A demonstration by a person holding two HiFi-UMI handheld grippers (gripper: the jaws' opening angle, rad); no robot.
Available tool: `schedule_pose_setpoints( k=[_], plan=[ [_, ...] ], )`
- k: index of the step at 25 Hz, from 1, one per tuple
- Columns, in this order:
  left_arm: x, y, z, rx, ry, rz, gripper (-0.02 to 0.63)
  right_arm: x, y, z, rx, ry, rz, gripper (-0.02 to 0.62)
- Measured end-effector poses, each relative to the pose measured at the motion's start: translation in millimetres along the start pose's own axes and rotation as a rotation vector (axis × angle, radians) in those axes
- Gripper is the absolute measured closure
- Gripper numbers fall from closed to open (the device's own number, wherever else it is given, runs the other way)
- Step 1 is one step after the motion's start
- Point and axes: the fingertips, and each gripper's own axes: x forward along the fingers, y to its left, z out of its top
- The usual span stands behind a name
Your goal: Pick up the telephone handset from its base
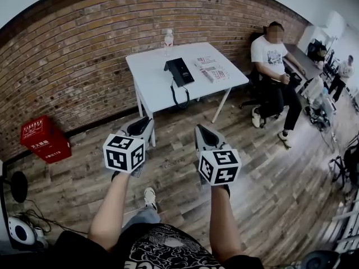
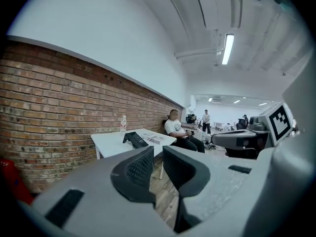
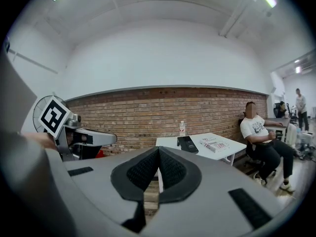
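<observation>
Well short of the table [image 1: 154, 80], both grippers are empty.
The black telephone [image 1: 179, 72] sits mid-table by the brick wall, its cord [image 1: 178, 97] looping over the front edge; the handset is too small to tell from the base. The left gripper [image 2: 157, 154] has its jaws a narrow slit apart, and the right gripper [image 3: 159, 152] has jaws closed tip to tip. The handset is probably light, stiff, smooth plastic. It is best pinched across its slim middle, and the cord may tug the base.
</observation>
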Motion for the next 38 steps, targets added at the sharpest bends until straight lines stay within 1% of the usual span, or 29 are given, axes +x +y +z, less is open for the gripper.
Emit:
schedule_pose_setpoints(
  k=[9,21,24,29,38],
  plan=[
    [63.5,60.0,15.4,-0.027,0.007,-0.017,0.538,78.6,-21.4,11.3,-0.007,0.032,-0.015,0.595],
    [139.6,125.4,34.5,-0.057,0.025,-0.094,0.471,169.2,-42.5,34.2,-0.019,0.065,-0.061,0.595],
    [153.7,138.9,37.9,-0.066,0.023,-0.108,0.456,187.4,-45.2,38.6,-0.025,0.07,-0.072,0.595],
    [174.2,157.4,38.5,-0.071,0.033,-0.135,0.394,215.0,-49.2,45.3,-0.027,0.072,-0.088,0.595],
    [204.1,178.1,41.8,-0.101,0.035,-0.197,0.358,249.1,-55.3,48.8,-0.016,0.066,-0.114,0.595]
  ],
)
